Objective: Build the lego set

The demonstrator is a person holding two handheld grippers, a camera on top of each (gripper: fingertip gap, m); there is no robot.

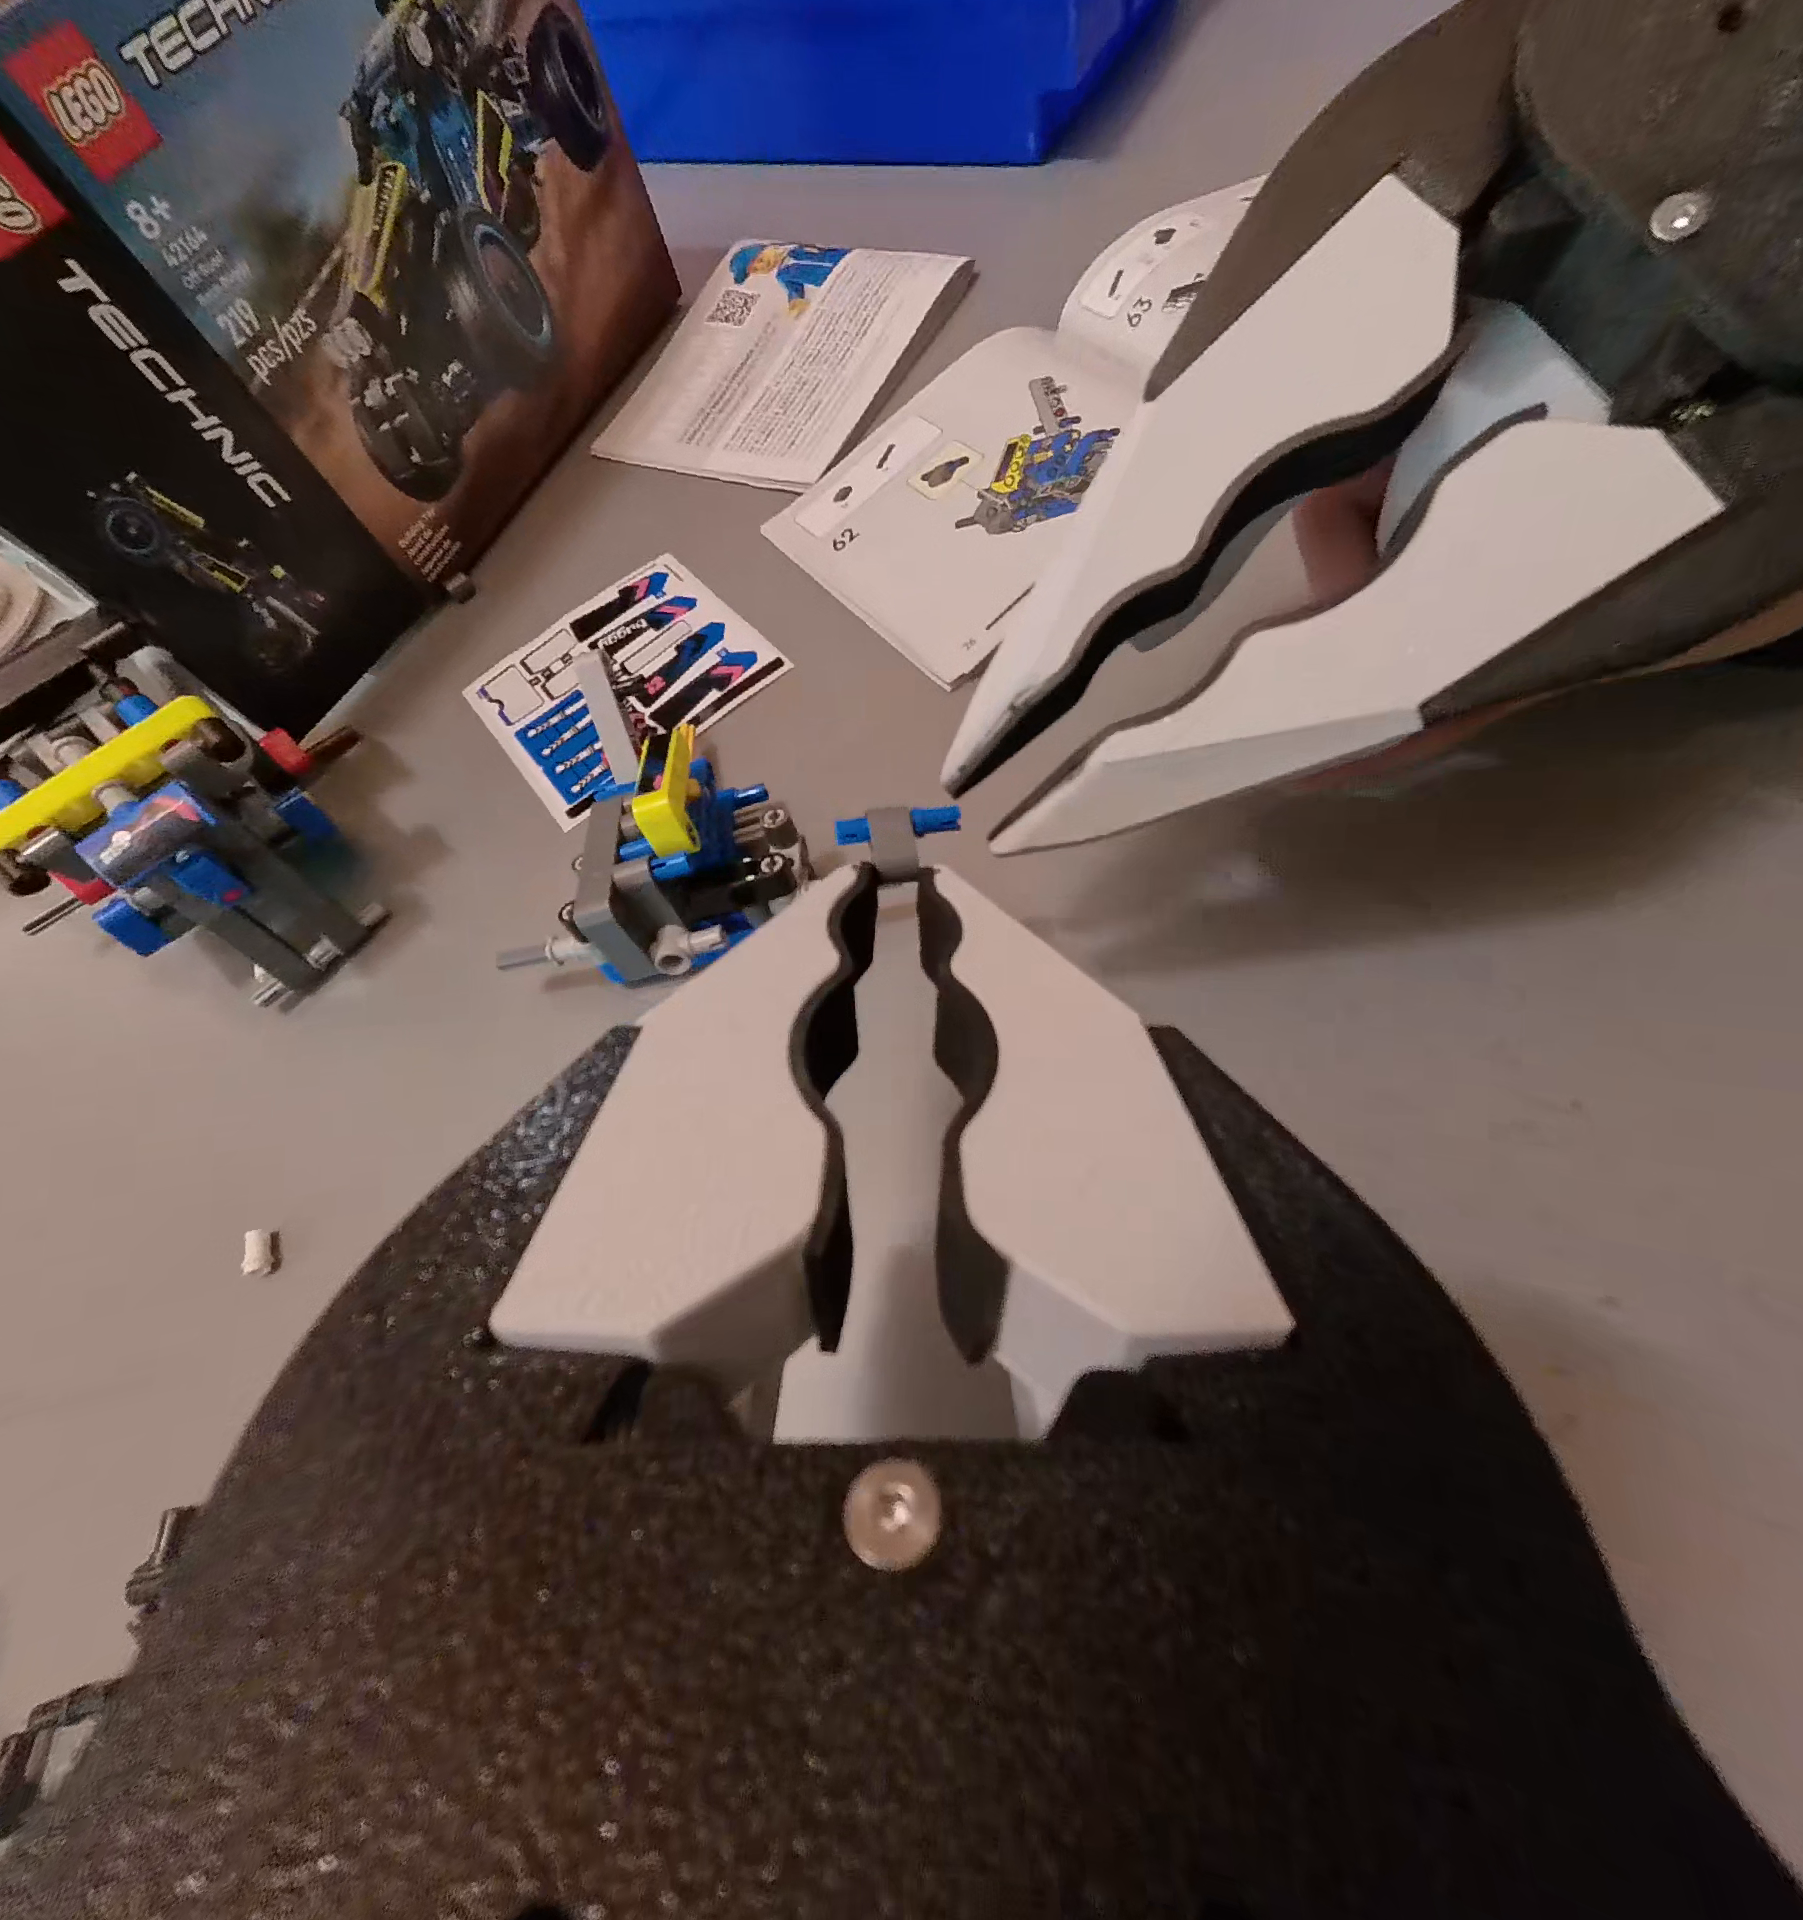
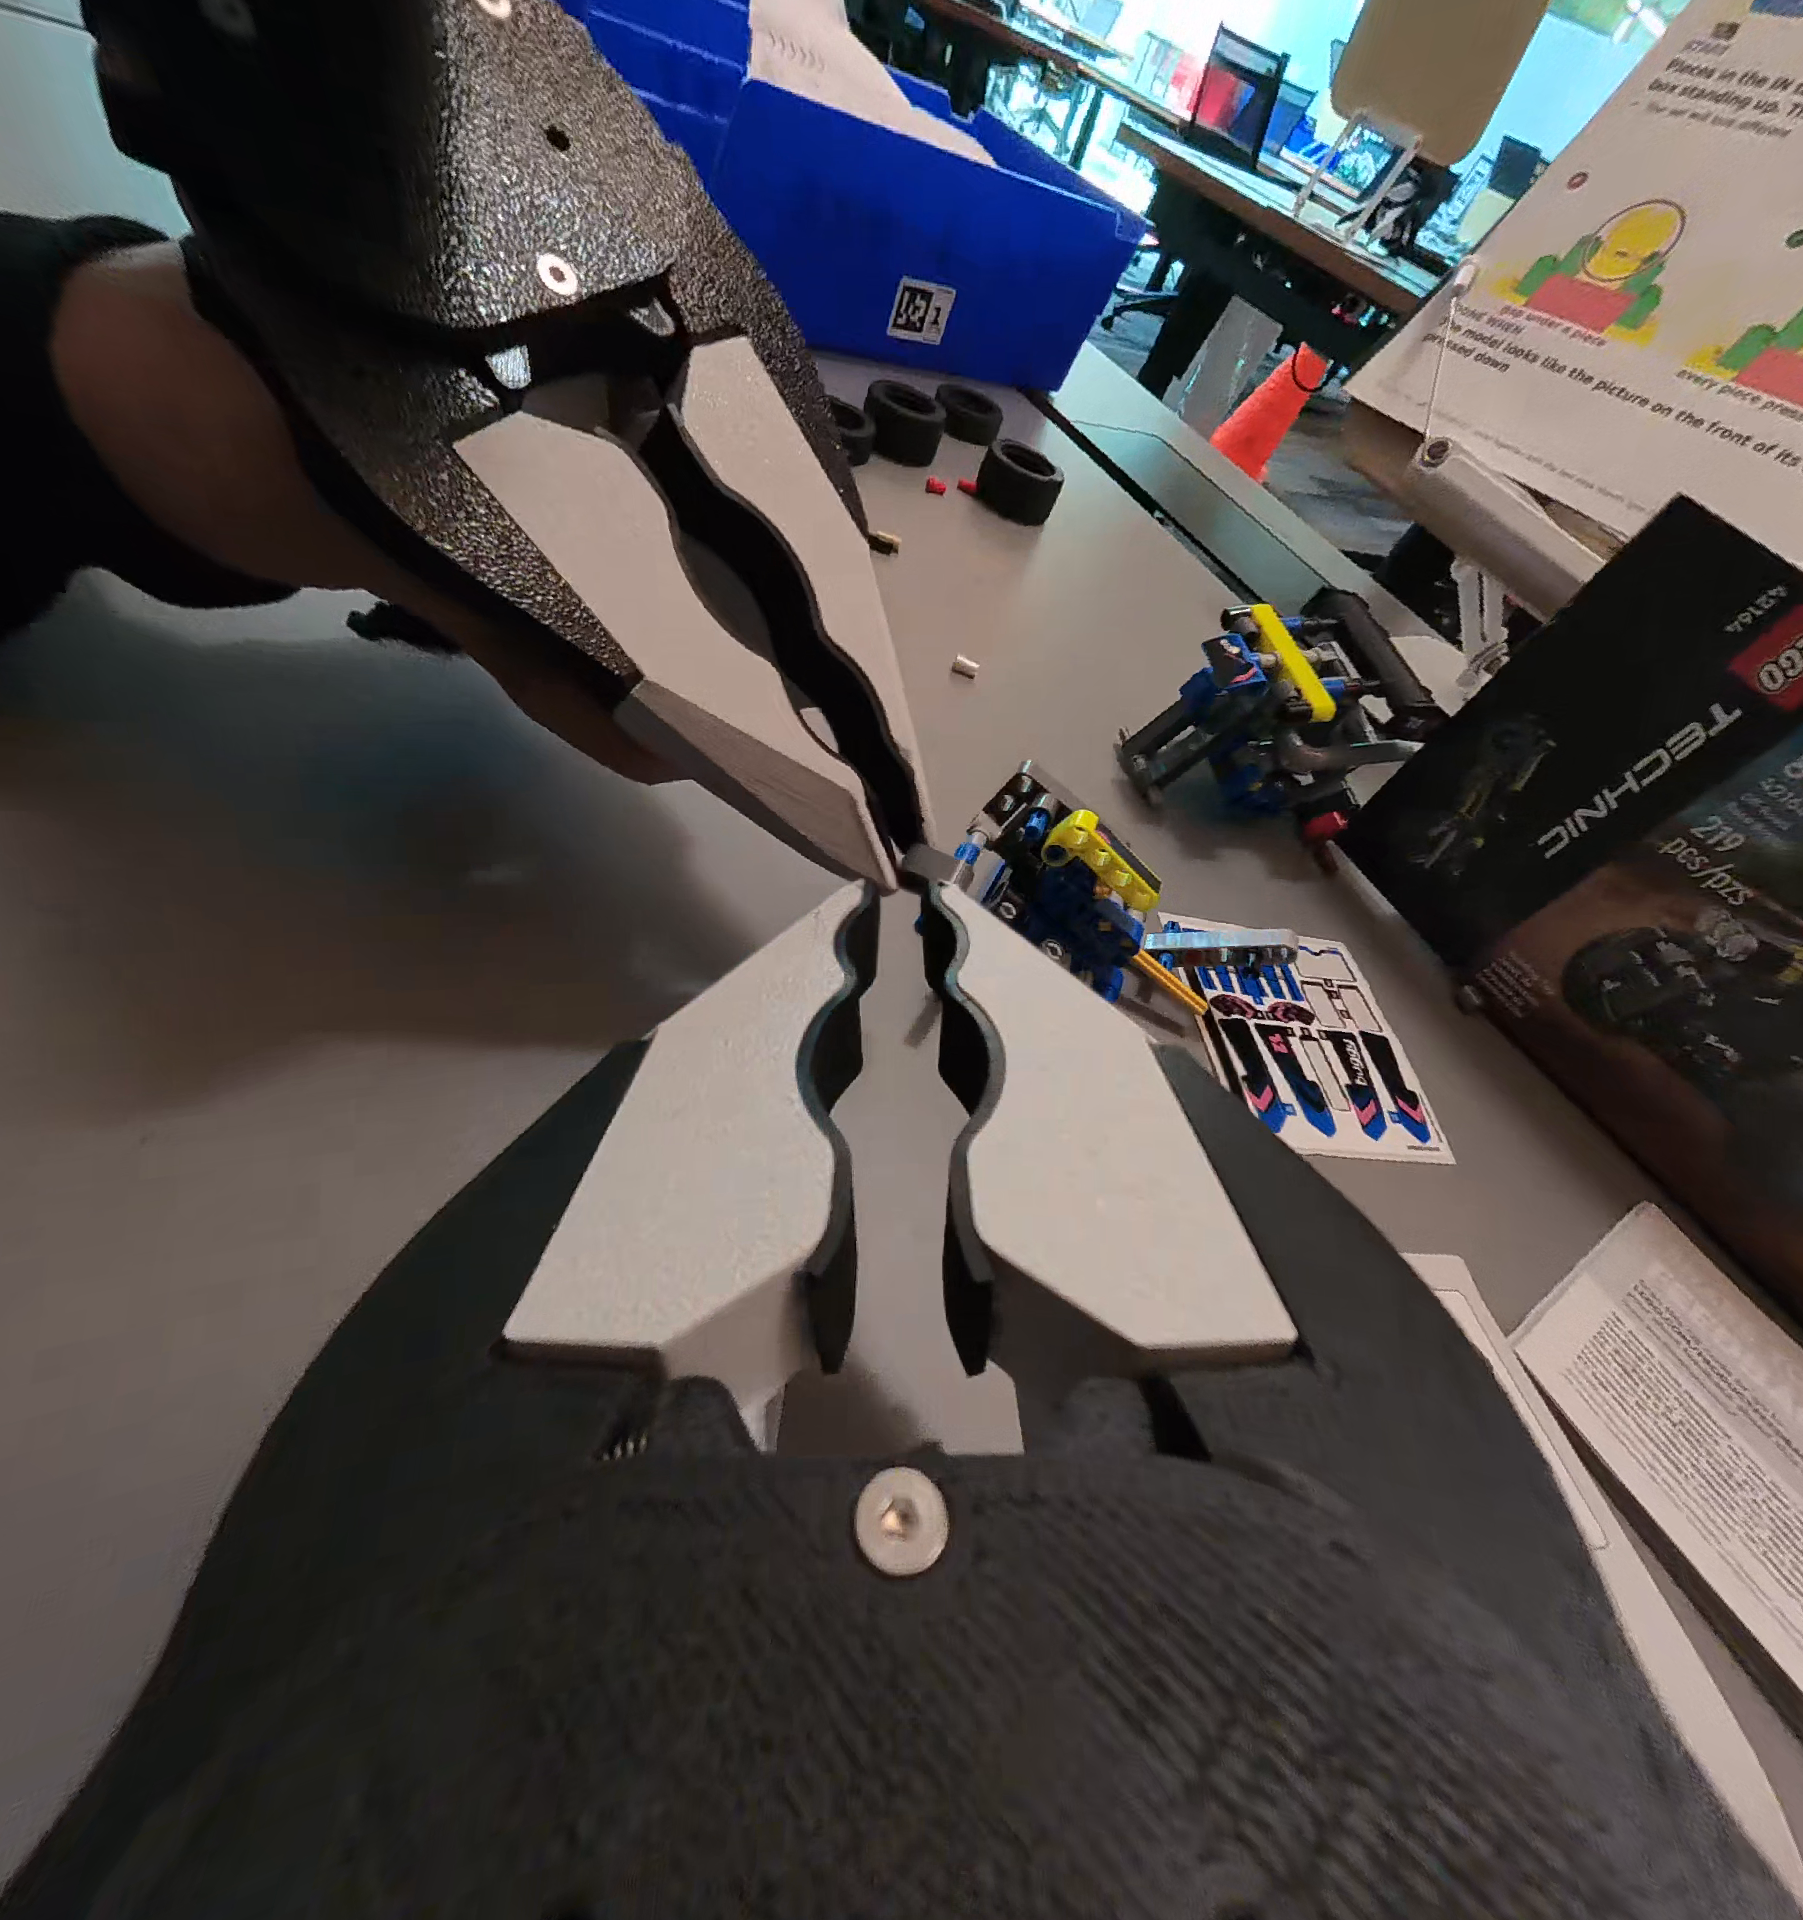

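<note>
Room: grey table (image 1: 1292, 1091) in a workshop, blue bin (image 2: 907, 239) at the far edge, other desks behind

Done: two sub-builds stand on the table, a small one (image 1: 668, 873) beside the sticker sheet (image 1: 627, 686) and a larger one with a yellow beam (image 1: 159, 831) near the box (image 1: 284, 312); I judge the build roughly midway

Left: four tyres (image 2: 938, 436) lie loose by the bin, stickers look mostly unused, a few small bits lie scattered; the two builds are not yet joined

Manual: booklet (image 1: 938, 499) lies open beyond the small build

Piece: short grey connector (image 1: 895, 844) with blue pins sticking out each side, held above the table just beside the small build

Left tongs (image 1: 895, 883): tips clamped on the connector

Right tongs (image 2: 902, 904): nearly together, tips right at the connector's blue pin; I cannot tell whether they grip it
</note>
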